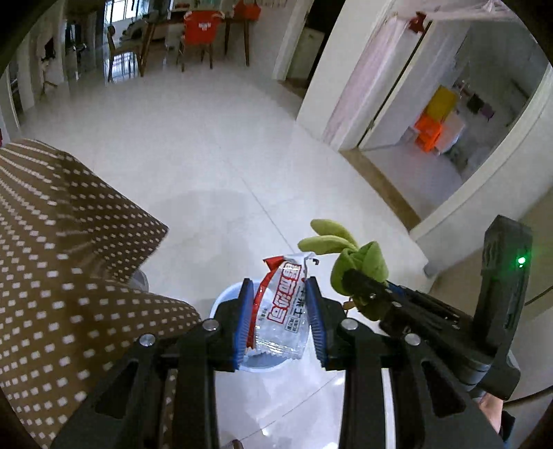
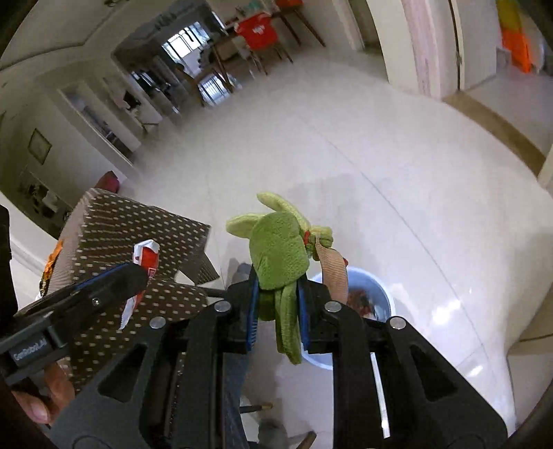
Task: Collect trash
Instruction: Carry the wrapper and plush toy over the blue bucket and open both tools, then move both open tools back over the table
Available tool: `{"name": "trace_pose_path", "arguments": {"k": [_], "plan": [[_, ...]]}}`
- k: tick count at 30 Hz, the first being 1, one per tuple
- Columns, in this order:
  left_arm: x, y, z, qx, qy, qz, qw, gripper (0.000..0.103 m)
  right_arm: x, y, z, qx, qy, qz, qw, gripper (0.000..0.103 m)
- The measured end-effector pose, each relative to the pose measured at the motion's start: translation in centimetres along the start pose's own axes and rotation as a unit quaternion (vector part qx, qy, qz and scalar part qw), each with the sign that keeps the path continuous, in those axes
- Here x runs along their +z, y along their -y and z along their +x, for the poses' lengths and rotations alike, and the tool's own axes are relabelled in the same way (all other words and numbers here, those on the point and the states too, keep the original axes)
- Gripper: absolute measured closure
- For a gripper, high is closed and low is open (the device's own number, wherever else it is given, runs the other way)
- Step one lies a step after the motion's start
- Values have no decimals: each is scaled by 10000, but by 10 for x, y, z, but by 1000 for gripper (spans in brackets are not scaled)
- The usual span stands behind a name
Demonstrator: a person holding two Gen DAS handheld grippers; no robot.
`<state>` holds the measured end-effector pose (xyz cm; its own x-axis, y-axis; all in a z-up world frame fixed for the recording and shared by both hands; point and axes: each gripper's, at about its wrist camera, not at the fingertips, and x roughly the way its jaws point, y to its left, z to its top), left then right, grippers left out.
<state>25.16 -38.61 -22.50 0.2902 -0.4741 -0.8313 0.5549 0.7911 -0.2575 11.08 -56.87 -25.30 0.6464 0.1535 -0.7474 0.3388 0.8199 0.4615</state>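
My left gripper [image 1: 279,317] is shut on a clear and red snack wrapper [image 1: 281,311] and holds it right above a small blue trash bin [image 1: 224,300] on the white floor. My right gripper [image 2: 276,311] is shut on a green plush toy [image 2: 278,248] with a tan ribbed strap; it also shows in the left wrist view [image 1: 359,266]. In the right wrist view the blue bin [image 2: 376,290] lies below and to the right, with red trash inside. The left gripper with the wrapper [image 2: 147,255] shows at the left of that view.
A brown sofa with white dots [image 1: 62,259] fills the left side, also in the right wrist view [image 2: 138,235]. White tiled floor [image 1: 207,155] stretches ahead. A doorway [image 1: 432,138] opens at right. A dining table and chairs [image 1: 200,31] stand far back.
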Motion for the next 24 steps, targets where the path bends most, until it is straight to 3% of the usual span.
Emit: {"name": "trace_pose_path", "arguments": {"k": [6, 7, 8, 9, 11, 13, 15, 24], "plan": [[5, 4, 48, -24, -451, -205, 9988, 69, -3, 20, 34, 70, -395, 291, 9988, 81], [8, 5, 56, 9, -537, -214, 9983, 47, -3, 26, 41, 110, -489, 388, 9980, 81], [8, 8, 67, 102, -638, -188, 9977, 18, -3, 30, 45, 166, -556, 478, 9972, 74], [8, 9, 69, 144, -633, -176, 9977, 14, -4, 34, 49, 178, -584, 571, 9965, 49], [8, 9, 70, 219, -632, -97, 9977, 14, -5, 43, 51, 75, -577, 703, 9958, 29], [8, 10, 71, 319, -666, -96, 9972, 13, -6, 48, 52, 66, -637, 824, 9945, 24], [9, 5, 67, 379, -667, -202, 9969, 13, -6, 52, 51, -31, -663, 861, 9941, 10], [5, 0, 13, 333, -267, -217, 9989, 12, -10, 48, 19, -435, -537, 835, 9941, 6]]}}
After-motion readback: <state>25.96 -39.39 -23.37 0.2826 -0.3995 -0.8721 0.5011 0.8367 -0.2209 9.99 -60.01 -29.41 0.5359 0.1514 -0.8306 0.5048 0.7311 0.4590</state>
